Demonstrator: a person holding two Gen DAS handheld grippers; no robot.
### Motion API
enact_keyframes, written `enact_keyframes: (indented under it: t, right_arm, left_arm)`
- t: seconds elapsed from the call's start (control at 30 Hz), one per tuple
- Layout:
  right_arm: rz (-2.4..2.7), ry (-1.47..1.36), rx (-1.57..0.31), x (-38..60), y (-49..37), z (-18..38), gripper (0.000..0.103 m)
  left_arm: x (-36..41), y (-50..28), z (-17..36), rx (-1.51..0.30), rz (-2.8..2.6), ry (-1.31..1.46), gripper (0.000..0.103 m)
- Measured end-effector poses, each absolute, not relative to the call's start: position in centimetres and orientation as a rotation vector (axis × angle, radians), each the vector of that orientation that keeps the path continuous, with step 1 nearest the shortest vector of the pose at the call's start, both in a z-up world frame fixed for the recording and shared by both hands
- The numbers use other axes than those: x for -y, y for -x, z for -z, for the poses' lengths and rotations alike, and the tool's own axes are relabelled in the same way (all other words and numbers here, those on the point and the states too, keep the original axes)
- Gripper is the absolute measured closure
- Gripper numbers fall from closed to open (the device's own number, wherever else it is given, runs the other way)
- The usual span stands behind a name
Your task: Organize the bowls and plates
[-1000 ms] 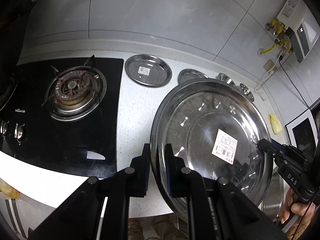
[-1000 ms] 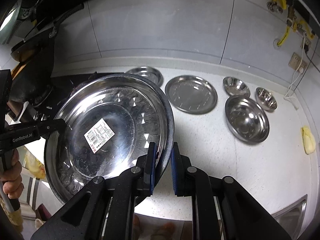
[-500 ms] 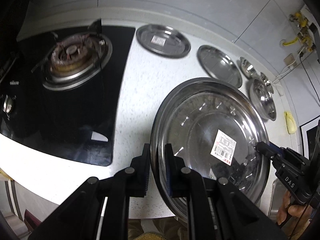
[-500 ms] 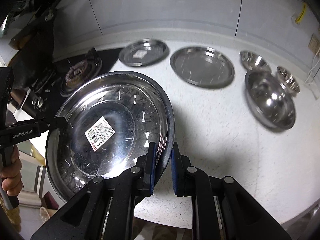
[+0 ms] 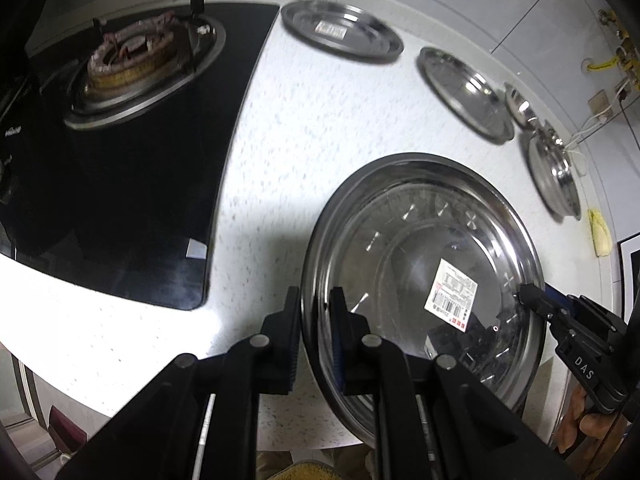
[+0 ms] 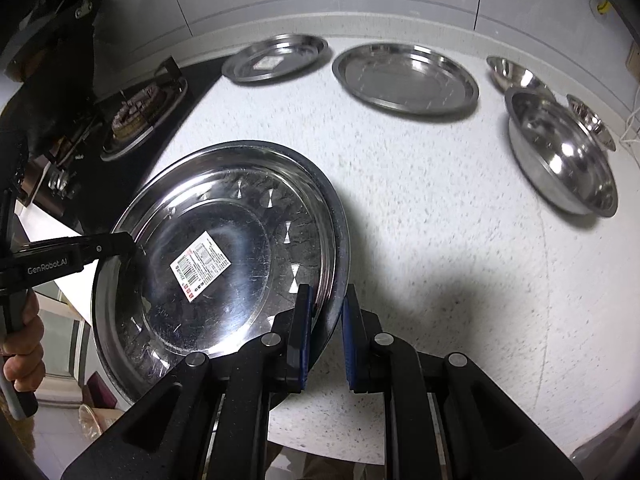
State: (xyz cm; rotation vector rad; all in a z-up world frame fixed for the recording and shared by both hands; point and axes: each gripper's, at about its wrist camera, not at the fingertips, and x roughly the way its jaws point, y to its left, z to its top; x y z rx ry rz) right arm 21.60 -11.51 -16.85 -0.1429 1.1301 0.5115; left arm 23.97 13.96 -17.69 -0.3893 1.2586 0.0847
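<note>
Steel, round and shallow, the large plate (image 6: 224, 248) hangs tilted above the near part of the white speckled countertop (image 6: 440, 240), its hollow face turned up, a barcode sticker (image 6: 200, 265) near the middle. Being round, it has no long axis.

Both grippers pinch its rim from opposite sides. The right gripper (image 6: 325, 328) nips the edge at about 4 o'clock in its own view, blue-padded fingers (image 6: 306, 320) pressed onto the rim and pointing steeply down. The left gripper (image 5: 316, 332) clamps the rim at about 8 o'clock in the left view, likewise angled steeply downward. A hand (image 6: 22, 348) grips the left tool's handle.

Along the backsplash at 12 o'clock lie a small plate (image 6: 276, 58), a wider plate (image 6: 406, 80) and three polished bowls (image 6: 560, 152). A black gas stove (image 5: 132, 120) sits at 10 o'clock.
</note>
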Motion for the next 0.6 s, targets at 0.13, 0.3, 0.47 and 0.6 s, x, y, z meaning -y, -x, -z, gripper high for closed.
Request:
enact_keyframes:
  t: [0.13,0.3,0.47,0.6]
  right_arm:
    - [-0.517,0.137,-1.151,11.4,-21.8,18.3,0.090]
    - [-0.524,0.140,-1.159,11.2,-21.9,19.4,0.090]
    - [-0.532,0.135,-1.171,11.3,-22.0,19.9,0.090]
    - [-0.538,0.133,-1.171,11.5,-22.1,19.9,0.090]
  left_arm:
    - [-13.8,-23.9,18.7,-1.262,-0.096,0.386,0.091]
    - [-13.7,-24.0,19.1,-1.254,-0.101,0.372,0.091]
    - [-13.4,-23.9,19.2,-1.241,-0.102,0.361,0.091]
    - [-13.1,-24.1,19.2,-1.236,-0.096,0.350,0.091]
